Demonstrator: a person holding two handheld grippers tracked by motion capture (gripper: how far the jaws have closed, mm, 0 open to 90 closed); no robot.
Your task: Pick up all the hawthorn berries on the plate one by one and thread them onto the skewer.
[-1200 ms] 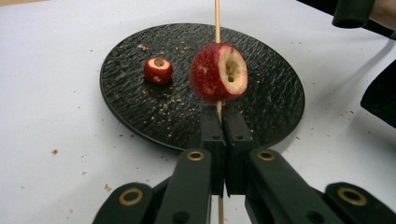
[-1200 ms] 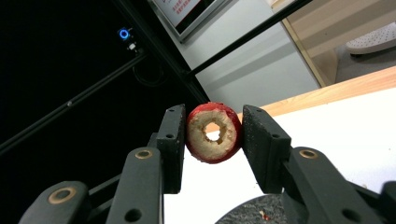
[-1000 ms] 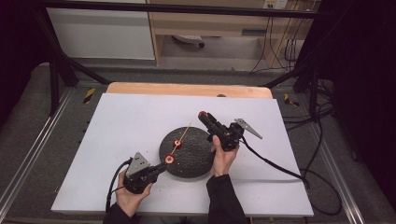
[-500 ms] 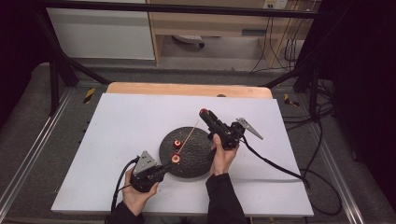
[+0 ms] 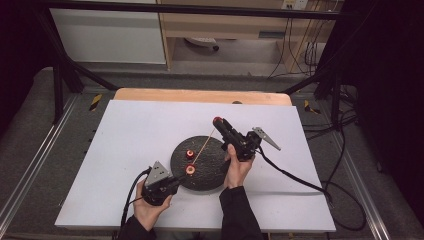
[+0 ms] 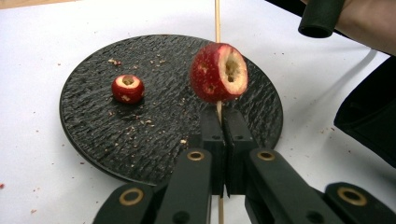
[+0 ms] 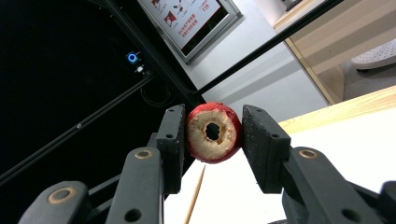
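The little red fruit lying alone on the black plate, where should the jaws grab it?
Grab the small red cored fruit by its round red sides, coming straight down from above. It sits upright on the round black slate plate with its cored hole facing up. Squeezing the sides probably keeps that hole free for the thin wooden skewer.

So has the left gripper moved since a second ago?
Yes. The left gripper has slid a little rightward along the near rim of the black plate, shut on the skewer.
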